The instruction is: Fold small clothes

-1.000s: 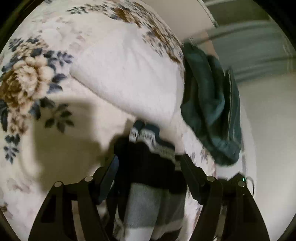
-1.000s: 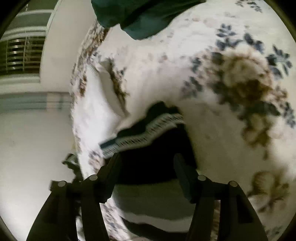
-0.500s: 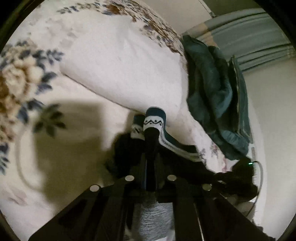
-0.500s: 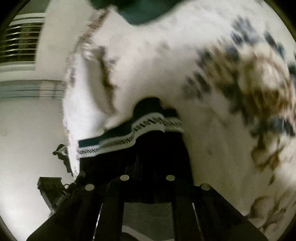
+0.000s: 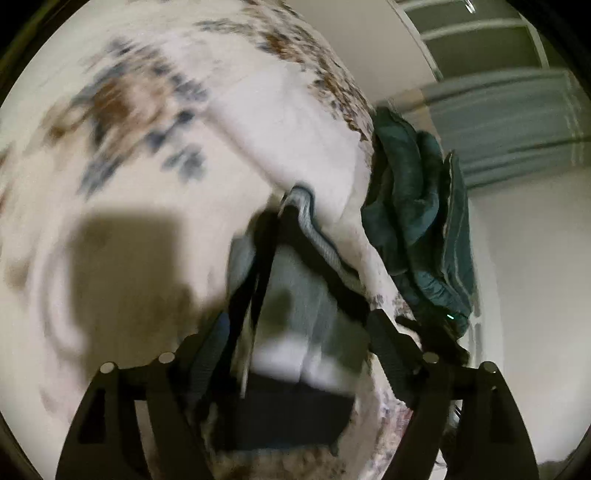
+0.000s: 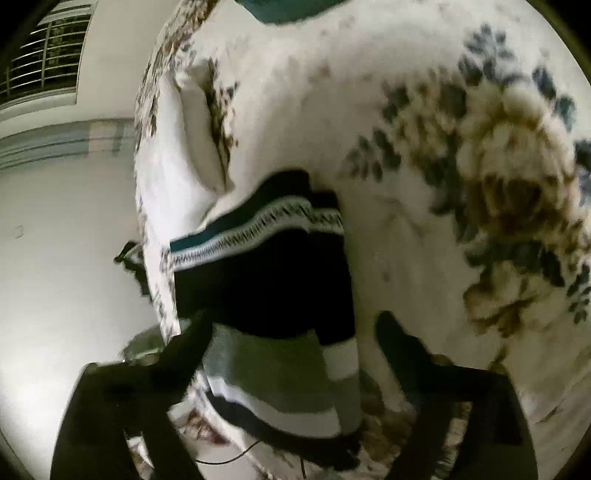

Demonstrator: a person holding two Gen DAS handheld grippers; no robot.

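Note:
A small knitted garment, black with a teal-and-white zigzag band and grey and white stripes, lies on the floral bed cover by the bed's edge. My right gripper hovers just over its striped end. Its jaws are opening wide and the fingers stand clear of the cloth. In the left wrist view the same garment shows grey, white and black bands, blurred. My left gripper straddles it with jaws opening; a dark edge of cloth runs beside the left finger, but no pad presses it.
A pile of teal clothes sits at the bed's edge, also at the top of the right view as teal clothes. A white pillow lies beyond the garment. Pale floor drops away beside the bed; a barred window is behind.
Both grippers closed on the garment's patterned hem half a second ago and have now let go and spread apart. The left gripper swung sideways; the right one sank closer to the cloth.

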